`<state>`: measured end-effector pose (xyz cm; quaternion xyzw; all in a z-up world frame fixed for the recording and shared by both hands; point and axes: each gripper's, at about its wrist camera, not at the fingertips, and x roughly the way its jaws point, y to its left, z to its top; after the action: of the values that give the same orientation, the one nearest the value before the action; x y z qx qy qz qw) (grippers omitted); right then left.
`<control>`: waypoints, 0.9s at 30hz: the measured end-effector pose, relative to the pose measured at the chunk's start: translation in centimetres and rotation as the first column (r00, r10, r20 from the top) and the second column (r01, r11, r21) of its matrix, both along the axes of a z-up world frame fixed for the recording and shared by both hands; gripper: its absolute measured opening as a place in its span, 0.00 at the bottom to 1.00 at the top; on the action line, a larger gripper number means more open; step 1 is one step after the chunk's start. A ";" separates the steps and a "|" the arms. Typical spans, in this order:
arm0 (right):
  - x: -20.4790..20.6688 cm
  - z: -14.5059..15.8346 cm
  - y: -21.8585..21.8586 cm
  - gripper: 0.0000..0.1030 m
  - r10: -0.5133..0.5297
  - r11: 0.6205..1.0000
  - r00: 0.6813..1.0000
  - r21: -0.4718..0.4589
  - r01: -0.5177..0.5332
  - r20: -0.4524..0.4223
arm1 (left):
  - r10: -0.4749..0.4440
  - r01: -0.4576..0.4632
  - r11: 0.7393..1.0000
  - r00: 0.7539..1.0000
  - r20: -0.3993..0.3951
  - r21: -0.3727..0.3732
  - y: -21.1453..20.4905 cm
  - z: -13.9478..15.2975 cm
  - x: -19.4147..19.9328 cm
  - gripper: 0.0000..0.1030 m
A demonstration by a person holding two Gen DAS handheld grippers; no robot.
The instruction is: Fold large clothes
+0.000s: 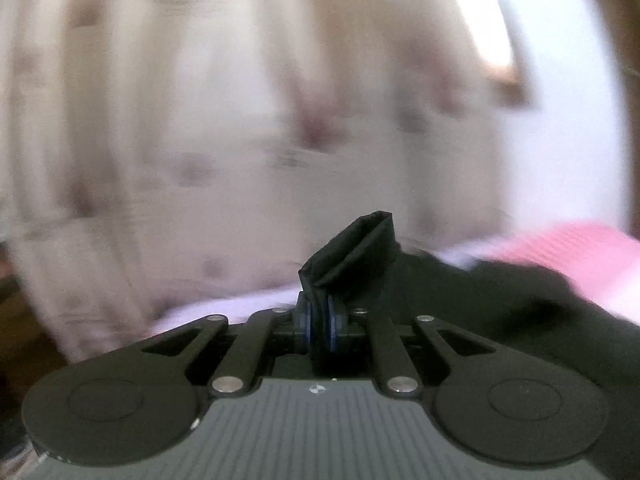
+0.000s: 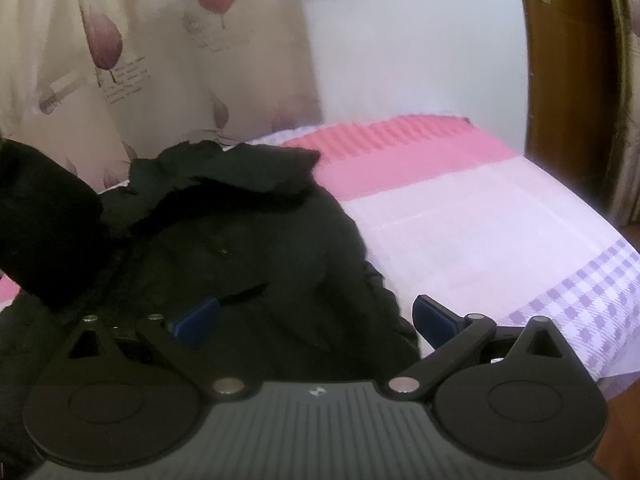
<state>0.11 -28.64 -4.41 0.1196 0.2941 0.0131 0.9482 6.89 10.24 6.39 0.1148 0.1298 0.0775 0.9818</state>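
Item: black jacket (image 2: 240,248), a large padded-looking garment with a ragged, fur-like trim along its upper edge.
Location: heaped on the bed (image 2: 460,216), filling the lower left and centre of the right wrist view; one dark fold rises at the far left of that frame.
Bed cover: pink band towards the top, pale lilac in the middle, lilac check at the lower right.
Left tool (image 1: 320,316): clenched on a hemmed strip of the jacket, which stands up folded between the blue pads at the centre of the left wrist view; the rest of the cloth trails off to the right.
Right tool (image 2: 316,320): released, jaws spread wide; the left blue pad lies over the jacket, the right one over the bedsheet, nothing clamped.
Handling, judged: soft and limp, bulky; likely weighty for cloth, so it will sag and drag from a single pinch.
Surface, judged: matte shell, probably not slippery; thick layers may bunch between the pads.
Where to hold, judged: hems, cuffs and corners, as the left tool does; a second pinch on the near edge would spread the load.
Surroundings: printed curtain (image 2: 120,60) upper left, wooden door (image 2: 560,60) upper right.
Note: left wrist view heavily blurred beyond the tool.
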 end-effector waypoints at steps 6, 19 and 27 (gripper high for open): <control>0.9 0.3 3.1 1.00 0.064 0.997 0.998 -0.034 -0.064 -0.015 | 0.391 -0.398 0.915 0.916 0.094 0.067 13.7 3.6 0.4 0.03; 2.3 1.4 9.0 1.00 0.162 0.977 0.986 -0.132 -0.167 -0.044 | 0.435 -0.447 0.891 0.891 -0.133 -0.080 26.3 -4.9 -1.6 0.57; 2.7 0.8 11.9 1.00 0.208 0.961 0.975 -0.170 -0.219 -0.079 | -0.031 -0.118 0.913 0.934 -0.355 -0.390 26.9 -12.0 -1.0 0.94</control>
<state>2.85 -16.75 -3.64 0.0023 0.3336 0.0853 0.9388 5.86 37.10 -5.56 -0.0821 0.3199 0.0492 0.9426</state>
